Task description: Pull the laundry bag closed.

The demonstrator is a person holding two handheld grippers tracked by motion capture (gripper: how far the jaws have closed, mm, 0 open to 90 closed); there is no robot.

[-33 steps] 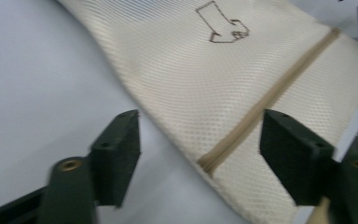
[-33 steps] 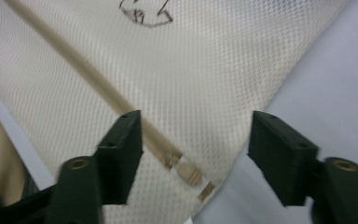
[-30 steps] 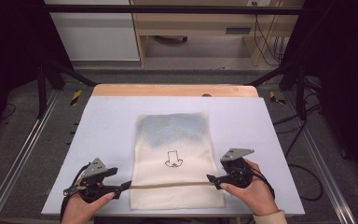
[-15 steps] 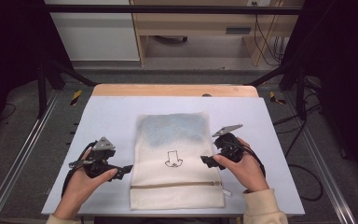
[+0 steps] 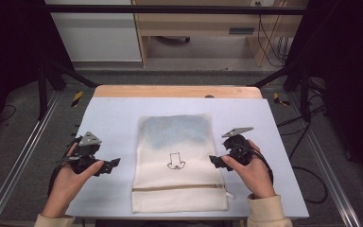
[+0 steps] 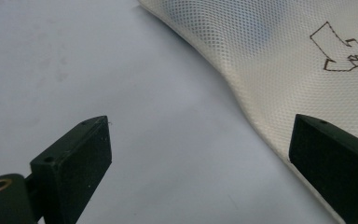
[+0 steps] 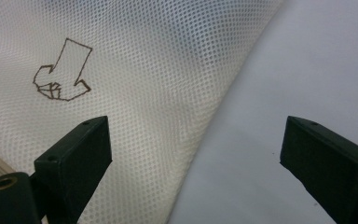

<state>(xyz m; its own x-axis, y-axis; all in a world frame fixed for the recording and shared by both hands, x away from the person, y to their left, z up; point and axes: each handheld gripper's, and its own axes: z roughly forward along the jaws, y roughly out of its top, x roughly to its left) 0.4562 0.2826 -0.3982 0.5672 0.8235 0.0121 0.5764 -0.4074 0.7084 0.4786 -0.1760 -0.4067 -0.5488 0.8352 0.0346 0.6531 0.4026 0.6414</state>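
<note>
Both grippers have let go of the mesh bag [image 5: 177, 163] and drawn apart from it. A second ago they were clamped at the two ends of its zipper [image 5: 179, 187], near the edge closest to the person; half a second ago they were already lifting off and moving up alongside it. Now the left gripper [image 5: 109, 164] hangs just off the bag's left edge and the right gripper [image 5: 215, 161] sits at its right edge, level with the small arrow mark [image 5: 175, 161] drawn on the cloth. The bag itself lies flat in the middle of the table [image 5: 113, 113], zipper end toward the person (it looks smoothed out, so I judge the tugging at that end is done and a new hold on the sides may be coming).

The high view gives the layout around the bag but leaves the jaws too small to read. The gripper views settle it: the left gripper [image 6: 198, 163] stands released, jaws wide with bare table between them and the bag's edge running under the right-hand jaw; the right gripper [image 7: 196, 158] is likewise spread, straddling the bag's edge, gripping nothing.
</note>
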